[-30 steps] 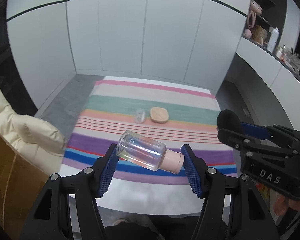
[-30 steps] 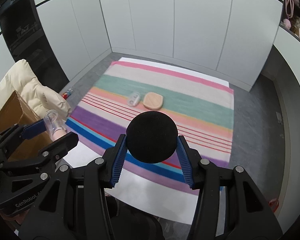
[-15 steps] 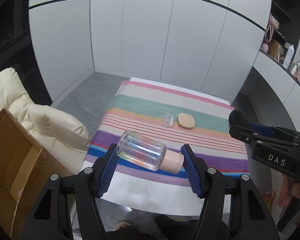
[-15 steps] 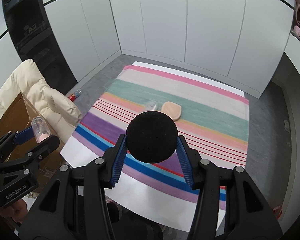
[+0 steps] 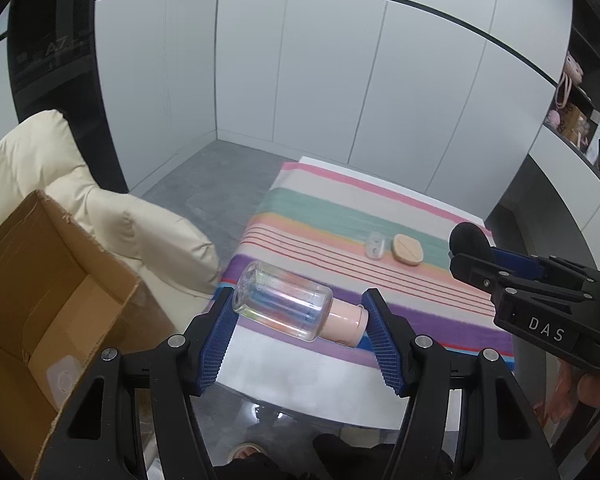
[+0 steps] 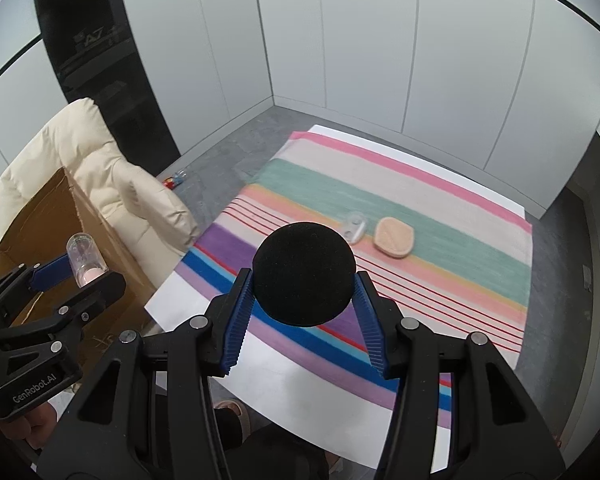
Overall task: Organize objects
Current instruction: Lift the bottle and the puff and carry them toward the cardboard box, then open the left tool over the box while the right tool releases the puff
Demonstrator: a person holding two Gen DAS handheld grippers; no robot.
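My left gripper (image 5: 298, 312) is shut on a clear bottle with a pink cap (image 5: 288, 310), held sideways above the near edge of the table. The same bottle (image 6: 83, 258) shows in the right wrist view at the far left, beside an open cardboard box (image 6: 96, 232). My right gripper (image 6: 304, 280) is shut on a black foam ball (image 6: 304, 274). That ball (image 5: 469, 240) also shows at the right of the left wrist view. On the striped cloth (image 6: 440, 248) lie a peach oval compact (image 6: 394, 236) and a small clear case (image 6: 355, 228).
The cardboard box (image 5: 40, 300) stands open at the left, against a cream padded chair (image 5: 112, 208). A white table (image 5: 300, 368) carries the striped cloth. White cabinet walls stand behind. Shelves with small items (image 5: 572, 120) are at the far right. A small bottle (image 6: 174, 180) lies on the grey floor.
Both grippers have swung to the left with their loads. The cardboard box and the chair have come further into view, and the table has shifted to the right.
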